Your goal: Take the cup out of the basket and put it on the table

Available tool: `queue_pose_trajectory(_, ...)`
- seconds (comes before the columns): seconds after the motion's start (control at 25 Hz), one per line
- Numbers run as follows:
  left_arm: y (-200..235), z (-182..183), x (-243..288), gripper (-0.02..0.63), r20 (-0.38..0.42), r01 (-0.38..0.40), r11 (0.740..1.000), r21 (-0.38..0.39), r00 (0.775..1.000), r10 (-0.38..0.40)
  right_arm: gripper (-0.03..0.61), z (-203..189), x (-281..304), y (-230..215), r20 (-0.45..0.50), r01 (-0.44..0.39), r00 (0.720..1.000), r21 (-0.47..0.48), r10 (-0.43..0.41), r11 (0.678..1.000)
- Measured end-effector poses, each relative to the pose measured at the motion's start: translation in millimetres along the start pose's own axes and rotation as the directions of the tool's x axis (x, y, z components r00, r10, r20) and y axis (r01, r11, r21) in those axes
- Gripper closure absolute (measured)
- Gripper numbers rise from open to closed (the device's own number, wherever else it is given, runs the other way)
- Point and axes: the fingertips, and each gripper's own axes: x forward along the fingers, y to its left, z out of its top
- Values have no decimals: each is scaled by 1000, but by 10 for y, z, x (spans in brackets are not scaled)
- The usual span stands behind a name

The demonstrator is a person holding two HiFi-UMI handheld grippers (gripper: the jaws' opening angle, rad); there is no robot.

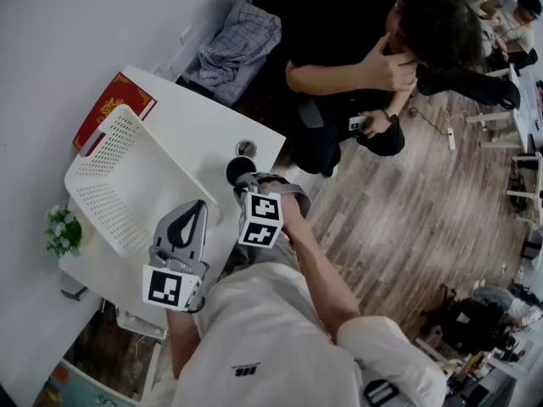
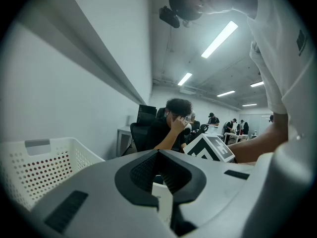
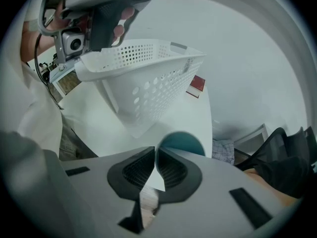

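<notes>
Cup (image 1: 240, 169): one only, out of the basket (image 1: 127, 125) and just beside its near corner, over the table (image 1: 204, 130) close to the edge. No view settles whether its base touches the tabletop.

The right gripper (image 1: 246, 183) pinches the cup's wall. Its own view shows this best: the right gripper's (image 3: 155, 155) jaws are almost together with the thin white wall between them, and the cup's (image 3: 184, 142) teal inside shows just past the tips. The head view shows the cup only as a dark round mouth.

The left gripper (image 1: 193, 212) is on the basket's near rim. In its own view the left gripper (image 2: 158, 155) has a white strip clamped between the jaws, but what the strip is cannot be told there. The right gripper view settles it: the left gripper (image 3: 106, 14) bites the rim, and the basket (image 3: 143, 68) looks tipped, a lower corner on the table (image 3: 190, 115).

Only the head view shows the plant (image 1: 64, 231), at the basket's far side from the cup. The red book (image 1: 110, 104) lies behind the basket, and also shows in the right gripper view (image 3: 197, 85). A seated person (image 1: 356, 58) is well beyond the basket.

Count: one cup, one basket, one book, one plant, two grippers.
</notes>
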Motion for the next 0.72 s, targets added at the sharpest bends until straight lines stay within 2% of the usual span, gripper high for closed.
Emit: queue_pose_trajectory(0.72, -3, -8, -20, 604, -3, -6, 1000, 1, 1000, 6, 545, 10, 87, 102, -26, -7, 1000, -29, 6, 1000)
